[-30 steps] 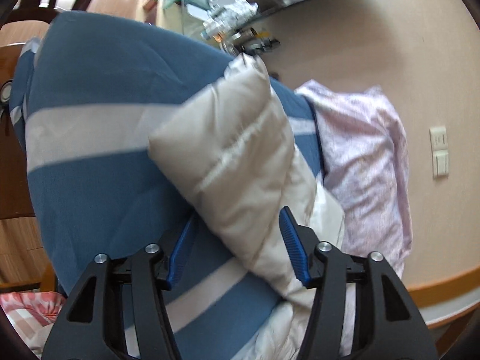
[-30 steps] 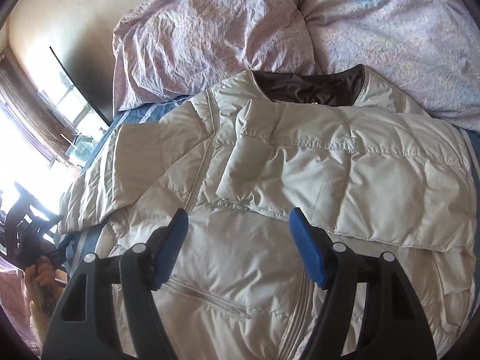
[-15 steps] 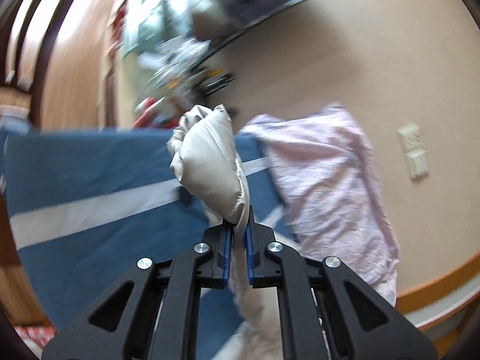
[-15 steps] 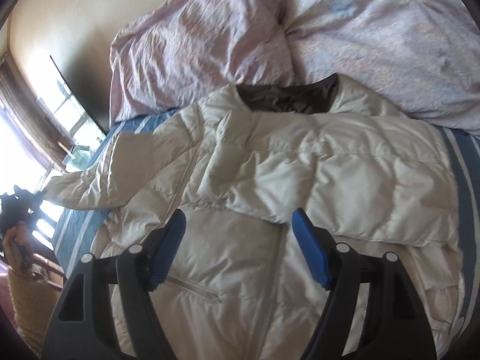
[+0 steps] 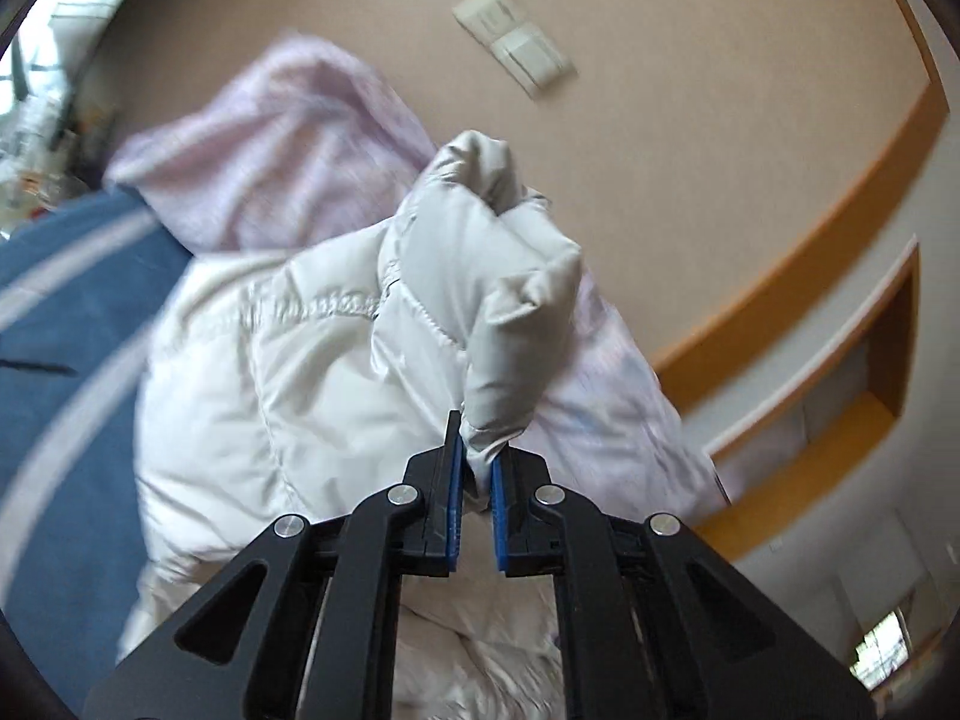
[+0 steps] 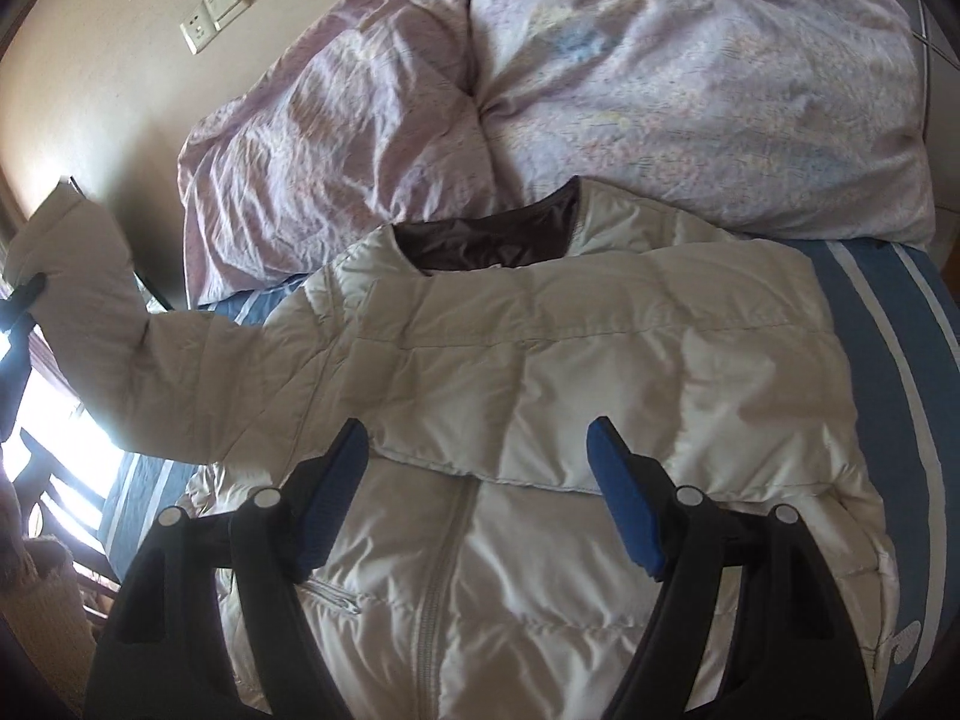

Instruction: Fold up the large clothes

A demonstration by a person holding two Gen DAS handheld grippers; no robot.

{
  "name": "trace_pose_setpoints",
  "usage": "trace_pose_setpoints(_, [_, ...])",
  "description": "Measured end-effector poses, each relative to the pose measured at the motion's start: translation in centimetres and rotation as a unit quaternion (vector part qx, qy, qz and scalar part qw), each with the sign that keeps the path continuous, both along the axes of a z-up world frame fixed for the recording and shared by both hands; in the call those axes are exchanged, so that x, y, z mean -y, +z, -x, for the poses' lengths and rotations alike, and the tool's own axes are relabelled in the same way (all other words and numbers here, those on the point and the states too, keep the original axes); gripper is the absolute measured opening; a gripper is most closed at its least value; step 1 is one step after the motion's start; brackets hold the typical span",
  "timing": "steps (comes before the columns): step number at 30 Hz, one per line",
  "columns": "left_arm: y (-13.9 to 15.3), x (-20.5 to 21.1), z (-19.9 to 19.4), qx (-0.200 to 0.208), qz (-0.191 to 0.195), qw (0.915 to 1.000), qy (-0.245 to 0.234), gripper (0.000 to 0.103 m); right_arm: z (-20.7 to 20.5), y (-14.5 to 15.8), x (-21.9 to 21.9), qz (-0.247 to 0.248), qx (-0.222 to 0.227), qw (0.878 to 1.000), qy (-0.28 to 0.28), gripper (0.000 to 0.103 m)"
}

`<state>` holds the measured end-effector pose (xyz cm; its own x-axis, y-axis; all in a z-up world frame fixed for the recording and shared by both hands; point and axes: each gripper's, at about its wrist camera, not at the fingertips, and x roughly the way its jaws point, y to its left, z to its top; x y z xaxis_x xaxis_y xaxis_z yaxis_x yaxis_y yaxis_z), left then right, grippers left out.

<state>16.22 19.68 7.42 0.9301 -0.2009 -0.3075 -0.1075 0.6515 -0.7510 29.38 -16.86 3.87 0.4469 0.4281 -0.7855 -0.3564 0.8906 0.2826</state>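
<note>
A cream quilted puffer jacket (image 6: 540, 372) lies front-up on the blue striped bedspread (image 6: 876, 324), its dark collar lining toward the pillows. One sleeve is folded across the chest. My left gripper (image 5: 474, 468) is shut on the cuff end of the other sleeve (image 5: 480, 276), which is lifted off the bed; in the right wrist view that raised sleeve (image 6: 90, 276) hangs at the far left with the left gripper (image 6: 24, 294) at its end. My right gripper (image 6: 480, 462) hovers open above the jacket's chest, nothing between its fingers.
Two lilac pillows (image 6: 540, 90) lie at the head of the bed against a beige wall with a switch plate (image 6: 216, 9). A bright window and a dark chair back (image 6: 42, 468) are at the left. Wooden trim (image 5: 810, 252) runs along the wall.
My left gripper closed on the sleeve end, then rose and swung toward the pillows, lifting the sleeve off the bedspread. My right gripper drifted slightly over the jacket, still open.
</note>
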Motion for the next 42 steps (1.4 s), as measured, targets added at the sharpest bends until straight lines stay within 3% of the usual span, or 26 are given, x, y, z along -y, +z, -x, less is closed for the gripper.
trace_pose_setpoints(8, [-4.9,9.7,-6.7,-0.043,0.014,0.9873,-0.152,0.007,-0.8,-0.2,1.8,0.0,-0.001,1.0,-0.022,0.076])
trace_pose_setpoints(16, [-8.9,13.7,-9.5,-0.104,-0.017,0.9744,-0.199,0.007,-1.6,-0.9,3.0,-0.001,-0.008,0.999,-0.039,0.076])
trace_pose_setpoints(18, [-9.5,13.8,-9.9,-0.115,-0.009,0.9697,-0.216,0.019,-1.8,-1.1,3.1,-0.003,-0.012,0.999,-0.04,0.076])
trace_pose_setpoints(19, [-9.8,13.7,-10.1,-0.117,0.0,0.9675,-0.224,0.041,-2.0,-1.2,3.2,-0.007,-0.017,0.999,-0.041,0.076])
trace_pose_setpoints(20, [-9.9,13.4,-9.8,-0.119,0.011,0.9662,-0.229,0.075,-2.2,-1.3,3.3,-0.011,-0.021,0.999,-0.042,0.076])
trace_pose_setpoints(22, [-9.5,12.5,-8.8,-0.104,0.019,0.9712,-0.213,0.1,-2.6,-1.5,3.7,-0.028,-0.036,0.998,-0.046,0.076])
trace_pose_setpoints(25, [-8.2,10.7,-7.4,-0.085,-0.018,0.976,-0.2,0.1,-3.2,-2.2,4.1,-0.061,-0.068,0.995,-0.045,0.075])
trace_pose_setpoints(28, [-7.8,9.3,-5.7,-0.099,-0.076,0.977,-0.173,0.1,-3.7,-3.2,3.8,-0.093,-0.105,0.99,-0.033,0.068])
trace_pose_setpoints(30, [-8.1,8.0,-4.4,-0.123,-0.123,0.974,-0.145,0.1,-4.1,-4.1,3.1,-0.103,-0.127,0.986,-0.025,0.062])
trace_pose_setpoints(35, [-9.4,5.3,-1.1,-0.168,-0.19,0.9623,-0.1,0.1,-4.8,-6.4,1.2,-0.096,-0.165,0.981,-0.017,0.06])
trace_pose_setpoints(37, [-9.8,4.6,-0.2,-0.182,-0.215,0.9561,-0.081,0.1,-4.8,-7.2,0.3,-0.088,-0.178,0.98,-0.011,0.048])
trace_pose_setpoints(38, [-10.1,4.1,0.3,-0.188,-0.224,0.9533,-0.075,0.1,-4.8,-7.3,-0.1,-0.082,-0.177,0.981,-0.007,0.03])
trace_pose_setpoints(39, [-10.3,3.6,0.7,-0.193,-0.227,0.9519,-0.072,0.1,-4.5,-6.9,-0.7,-0.07,-0.161,0.984,-0.004,0.022])
trace_pose_setpoints(42, [-10.8,2.5,1.3,-0.198,-0.228,0.9512,-0.062,0.1,-3.5,-4.0,-1.5,-0.056,-0.075,0.996,0.001,0.015])
